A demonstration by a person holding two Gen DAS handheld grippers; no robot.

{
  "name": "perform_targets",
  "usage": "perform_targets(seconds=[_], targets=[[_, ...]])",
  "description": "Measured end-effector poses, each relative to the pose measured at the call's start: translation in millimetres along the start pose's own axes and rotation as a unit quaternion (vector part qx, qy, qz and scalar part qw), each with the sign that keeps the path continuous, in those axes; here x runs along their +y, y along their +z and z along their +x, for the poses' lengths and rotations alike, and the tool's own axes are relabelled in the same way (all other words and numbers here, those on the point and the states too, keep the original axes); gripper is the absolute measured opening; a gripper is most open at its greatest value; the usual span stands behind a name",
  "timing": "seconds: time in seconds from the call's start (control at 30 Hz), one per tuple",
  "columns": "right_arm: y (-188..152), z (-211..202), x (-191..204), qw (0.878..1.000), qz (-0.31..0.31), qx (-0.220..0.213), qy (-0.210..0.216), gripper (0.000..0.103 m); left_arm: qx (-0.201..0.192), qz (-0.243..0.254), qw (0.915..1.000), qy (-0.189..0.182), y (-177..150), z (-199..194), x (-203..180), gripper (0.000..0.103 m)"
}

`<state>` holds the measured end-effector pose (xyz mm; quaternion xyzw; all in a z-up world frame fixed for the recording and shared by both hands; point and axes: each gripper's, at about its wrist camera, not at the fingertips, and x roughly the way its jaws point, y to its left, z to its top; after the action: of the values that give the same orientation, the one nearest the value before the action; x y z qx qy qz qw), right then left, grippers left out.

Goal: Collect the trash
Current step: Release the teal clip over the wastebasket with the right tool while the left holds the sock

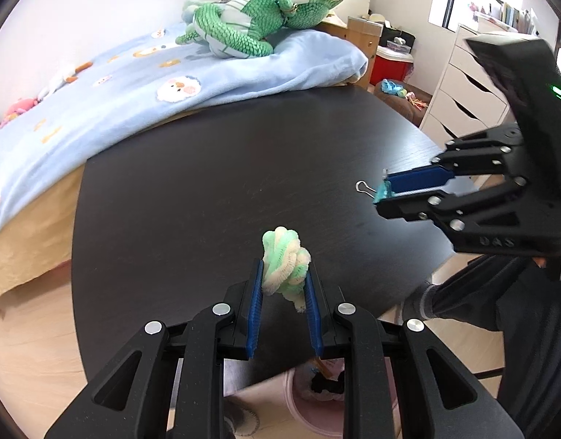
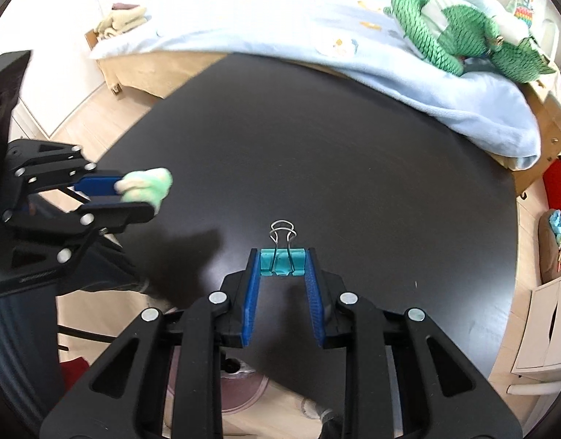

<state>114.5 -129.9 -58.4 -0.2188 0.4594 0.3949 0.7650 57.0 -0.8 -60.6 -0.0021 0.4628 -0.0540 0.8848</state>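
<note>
A green-and-white chenille twist (image 1: 286,267) is pinched between the left gripper (image 1: 285,285) jaws, a teal binder clip (image 2: 281,260) between the right gripper (image 2: 282,270) jaws. Both are carried above the counter (image 1: 207,190); release into the pink bin (image 1: 309,406) beneath is called for next.

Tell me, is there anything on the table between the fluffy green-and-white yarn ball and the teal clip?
Nothing. In the left wrist view, only bare dark tabletop lies between the fluffy green-and-white yarn ball and the teal binder clip.
</note>
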Motion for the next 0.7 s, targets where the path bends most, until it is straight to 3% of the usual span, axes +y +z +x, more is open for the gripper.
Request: perform_targets(seconds=[0.3, 0.7], targets=[[-33.9, -71.9, 35.6, 0.998, 0.0, -0.058, 0.005, 0.024, -0.02, 0.025, 0.9995, 0.0, -14.7, -50.7, -21.9, 0.022], [-87.4, -103.7, 66.1, 0.998, 0.002, -0.059, 0.016, 0.024, -0.041, 0.008, 0.9988, -0.025, -43.7, -84.8, -40.0, 0.022]])
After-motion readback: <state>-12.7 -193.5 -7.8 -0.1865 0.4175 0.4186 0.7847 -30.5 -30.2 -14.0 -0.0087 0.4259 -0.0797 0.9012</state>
